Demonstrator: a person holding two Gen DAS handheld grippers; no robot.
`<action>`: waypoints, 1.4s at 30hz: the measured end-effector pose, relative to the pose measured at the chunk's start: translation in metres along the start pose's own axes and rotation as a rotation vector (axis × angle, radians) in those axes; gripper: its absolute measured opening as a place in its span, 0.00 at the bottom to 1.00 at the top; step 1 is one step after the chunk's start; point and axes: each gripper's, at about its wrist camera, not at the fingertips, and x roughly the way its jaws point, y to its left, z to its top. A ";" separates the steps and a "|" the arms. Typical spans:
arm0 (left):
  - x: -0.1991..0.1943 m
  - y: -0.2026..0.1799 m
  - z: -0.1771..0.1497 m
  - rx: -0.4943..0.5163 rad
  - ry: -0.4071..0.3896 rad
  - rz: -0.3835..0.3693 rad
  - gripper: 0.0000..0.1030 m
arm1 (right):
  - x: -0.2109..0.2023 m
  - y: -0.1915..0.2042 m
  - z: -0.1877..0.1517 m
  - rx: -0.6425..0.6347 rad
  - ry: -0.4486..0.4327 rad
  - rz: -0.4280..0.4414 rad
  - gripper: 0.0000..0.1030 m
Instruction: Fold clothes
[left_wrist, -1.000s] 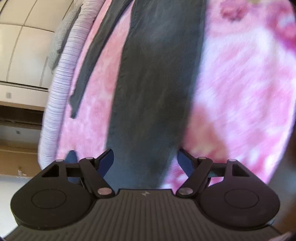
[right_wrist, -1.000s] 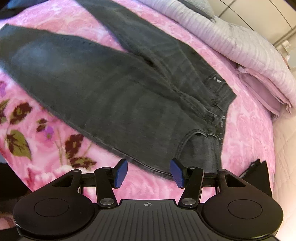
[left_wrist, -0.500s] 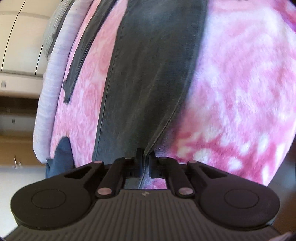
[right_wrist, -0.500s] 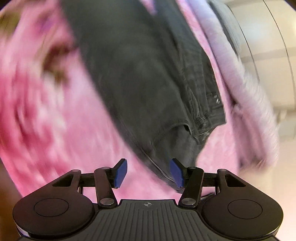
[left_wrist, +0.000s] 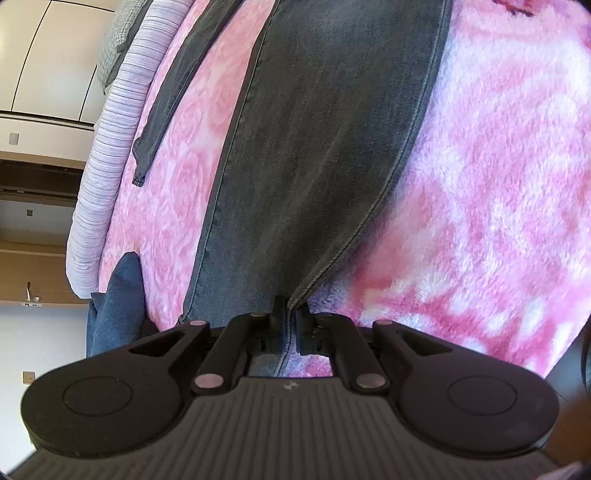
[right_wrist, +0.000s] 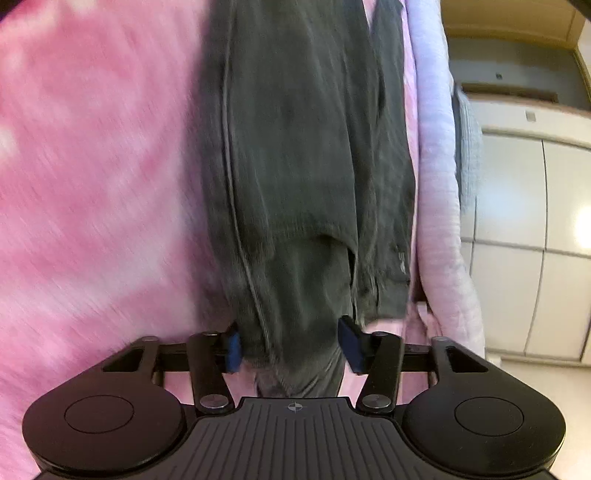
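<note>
Dark grey jeans lie spread on a pink fleece blanket. My left gripper is shut on the seamed edge of one trouser leg near its hem. The second leg lies further left. In the right wrist view the waist end of the jeans runs away from me, and my right gripper is open with the waistband corner between its blue pads, the jaws apart.
A lilac striped quilt lies along the bed's far side, also in the right wrist view. A blue denim garment hangs at the bed edge. White wardrobe doors stand beyond the bed.
My left gripper closed on the trouser leg edge and holds it. My right gripper swung round and moved onto the waist end, jaws still open.
</note>
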 end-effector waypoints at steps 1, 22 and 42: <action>-0.001 0.002 0.001 -0.001 0.003 0.002 0.03 | 0.002 -0.002 -0.002 -0.003 -0.005 0.024 0.23; -0.137 0.135 0.004 -0.048 0.053 0.011 0.03 | -0.110 -0.102 0.000 0.194 -0.058 0.265 0.09; 0.105 0.413 0.316 0.150 0.062 -0.532 0.04 | 0.020 -0.293 0.010 0.483 0.163 0.764 0.10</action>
